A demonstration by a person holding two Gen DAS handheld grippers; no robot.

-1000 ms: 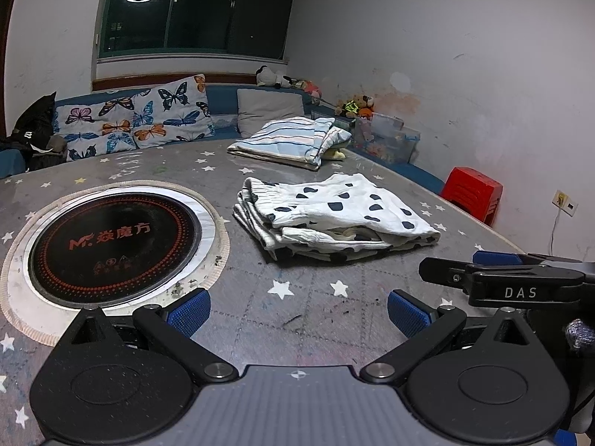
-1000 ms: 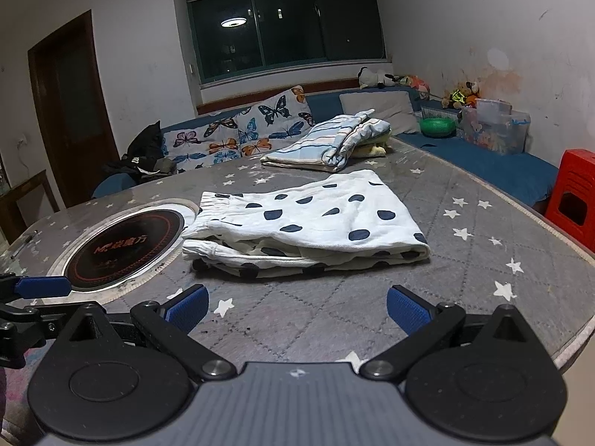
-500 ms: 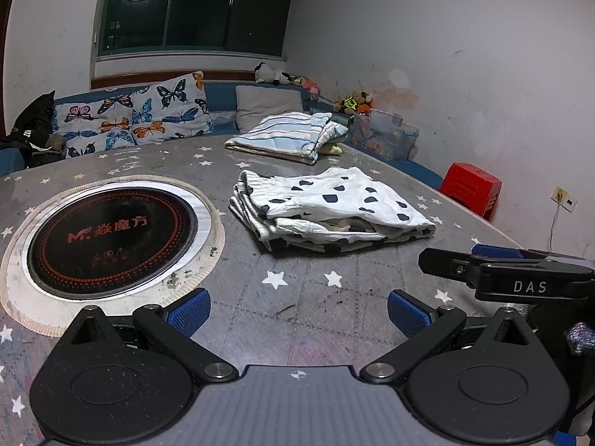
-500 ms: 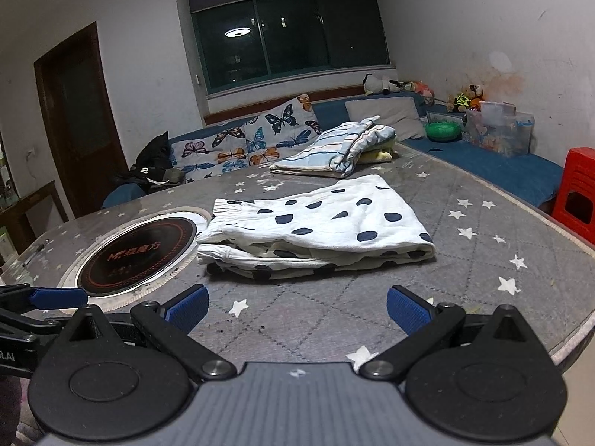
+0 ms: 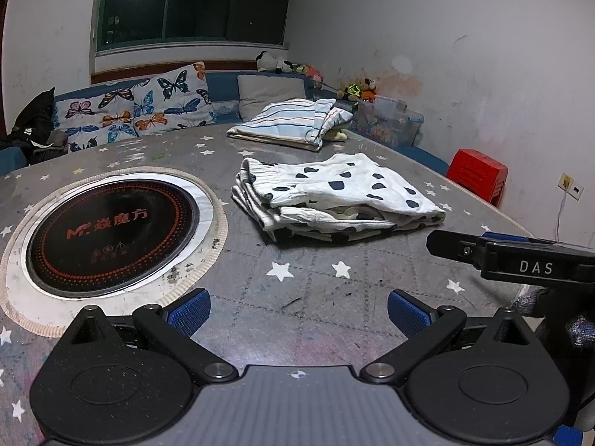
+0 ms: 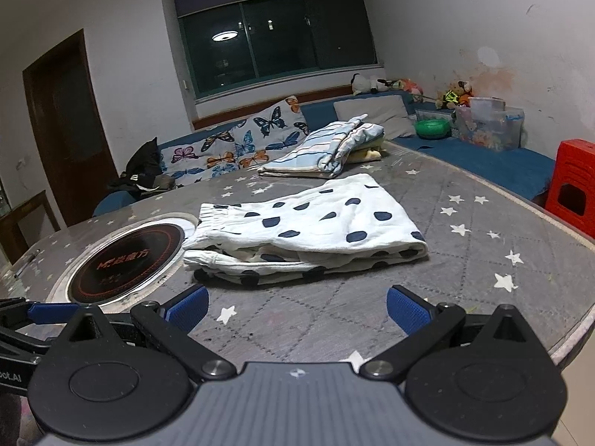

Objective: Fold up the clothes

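Observation:
A white garment with dark blue spots (image 5: 334,197) lies folded on the grey star-patterned table (image 5: 305,290); it also shows in the right wrist view (image 6: 301,238). My left gripper (image 5: 297,308) is open and empty, held back from the garment near the table's front. My right gripper (image 6: 295,306) is open and empty, also short of the garment; its arm shows at the right of the left wrist view (image 5: 520,256). A folded striped blue garment (image 5: 293,124) lies farther back on the table.
A round black induction cooktop (image 5: 108,230) is set in the table left of the spotted garment. A blue sofa with butterfly cushions (image 5: 141,111) runs behind. A red stool (image 5: 478,176) stands right of the table. A clear storage box (image 6: 491,122) sits on the sofa.
Both grippers have drawn back and risen a little from the spotted garment. The garment lies as before. Both jaws stay open.

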